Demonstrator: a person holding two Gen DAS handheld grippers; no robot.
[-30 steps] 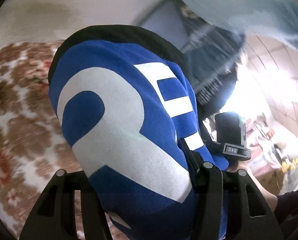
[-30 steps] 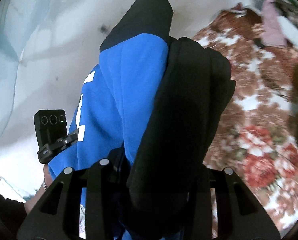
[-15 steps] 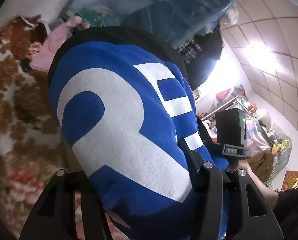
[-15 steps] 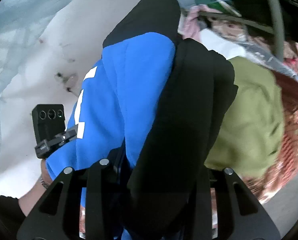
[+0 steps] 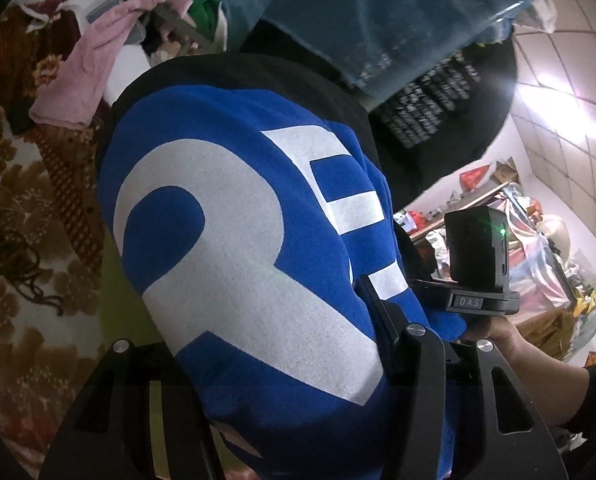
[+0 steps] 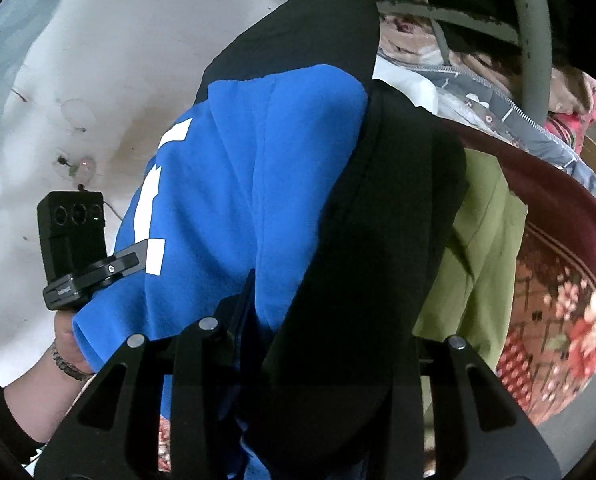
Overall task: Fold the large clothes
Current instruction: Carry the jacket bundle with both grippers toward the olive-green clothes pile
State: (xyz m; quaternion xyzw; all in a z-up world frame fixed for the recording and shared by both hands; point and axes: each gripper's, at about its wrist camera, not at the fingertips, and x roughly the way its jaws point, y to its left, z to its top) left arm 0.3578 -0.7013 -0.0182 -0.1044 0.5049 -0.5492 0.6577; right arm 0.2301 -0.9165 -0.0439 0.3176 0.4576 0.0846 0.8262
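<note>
Both hand-held grippers, left hand-held gripper (image 5: pixel 294 384) and right hand-held gripper (image 6: pixel 298 360), are clamped on our folded blue and black sweatshirt (image 5: pixel 234 240), which bulges up ahead of the 2 sets of fingers. Beyond it lie a green garment (image 6: pixel 478 248) and a floral blanket (image 5: pixel 14 216). We judge the bundle could slump open if 1 grip slackens.

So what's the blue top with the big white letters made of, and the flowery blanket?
The blue top looks like soft fleecy knit, matte and fuzzy; its white letters seem printed flat. The flowery blanket looks like plush, thick and velvety, probably synthetic.
</note>
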